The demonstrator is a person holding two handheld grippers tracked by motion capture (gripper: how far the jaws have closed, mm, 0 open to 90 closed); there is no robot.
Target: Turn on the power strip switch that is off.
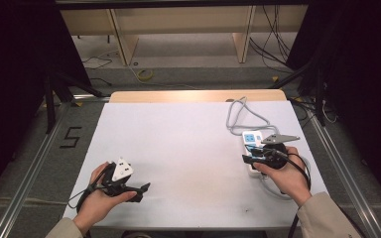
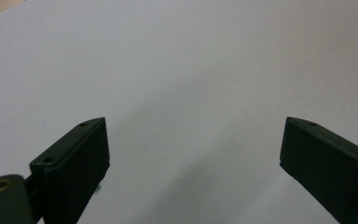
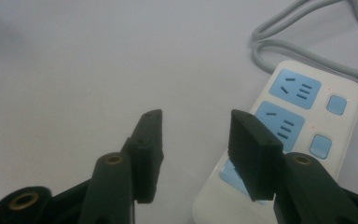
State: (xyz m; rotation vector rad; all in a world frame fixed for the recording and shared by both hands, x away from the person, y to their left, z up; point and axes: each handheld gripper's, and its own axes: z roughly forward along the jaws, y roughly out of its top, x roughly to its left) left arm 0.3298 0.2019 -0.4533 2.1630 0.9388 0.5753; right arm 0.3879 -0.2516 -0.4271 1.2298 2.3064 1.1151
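At the lower left of the high view, the left gripper [image 1: 141, 191] lies low over the white table [image 1: 178, 148], held in the person's left hand [image 1: 96, 201], with its black jaws pointing toward the frame's centre. In the left gripper view its jaws stand spread wide, one at the lower left and one at the lower right, with only bare table surface between them. Nothing is held there, and it sits well apart from the work.

Moving right across the high view, the middle of the table is bare. At the right of the frame sits the white power strip [image 1: 252, 144], with its grey cord [image 1: 238, 116] looping away toward the upper part of the frame. The strip's long axis runs roughly from the upper frame down toward the person. The right gripper [image 1: 250, 158], in the person's right hand [image 1: 285, 173], is over the strip's near end, so this hand is by far the nearer one.

In the right gripper view the right gripper [image 3: 193, 154] has its jaws parted by a moderate gap and pinching nothing. The power strip [image 3: 303, 121] lies to the right of that gap, running from the lower centre up toward the upper right; the right-hand jaw overlaps its lower blue socket, while the left-hand jaw is over bare table. Judging from this, the gripper must shift rightward in its own view to straddle the strip.
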